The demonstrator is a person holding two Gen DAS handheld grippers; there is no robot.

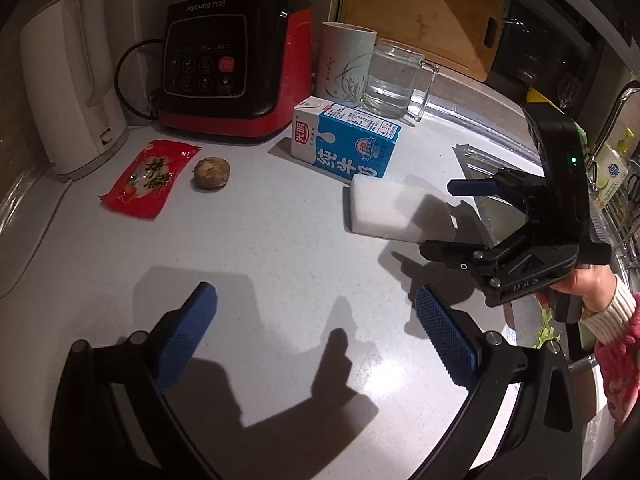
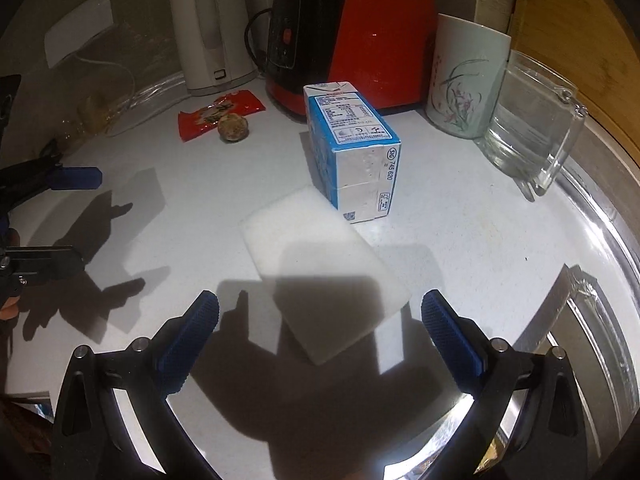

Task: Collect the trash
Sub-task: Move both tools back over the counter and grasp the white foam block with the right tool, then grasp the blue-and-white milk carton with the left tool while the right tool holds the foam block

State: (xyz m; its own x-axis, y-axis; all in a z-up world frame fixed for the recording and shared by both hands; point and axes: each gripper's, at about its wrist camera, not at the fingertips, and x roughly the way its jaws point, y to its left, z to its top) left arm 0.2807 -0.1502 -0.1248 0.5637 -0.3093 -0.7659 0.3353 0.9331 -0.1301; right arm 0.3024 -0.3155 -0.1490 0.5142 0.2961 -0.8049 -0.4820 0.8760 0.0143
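A blue-and-white milk carton [image 1: 347, 142] lies on its side on the white counter; it also shows in the right wrist view [image 2: 352, 152]. A white sponge block [image 1: 390, 210] lies just in front of it, and shows in the right wrist view [image 2: 324, 276]. A red snack wrapper [image 1: 150, 178] [image 2: 218, 114] and a brown round scrap [image 1: 212, 173] [image 2: 234, 127] lie at the left. My left gripper [image 1: 316, 324] is open and empty over bare counter. My right gripper [image 2: 320, 328] is open, just short of the sponge, and shows in the left wrist view [image 1: 460, 216].
A white kettle [image 1: 72, 96], a red-and-black cooker [image 1: 236, 64], a flowered mug [image 1: 346, 66] and a glass mug [image 1: 394, 78] stand along the back. A wooden cutting board [image 1: 424, 12] leans behind. A steel sink [image 2: 600, 272] lies at the right.
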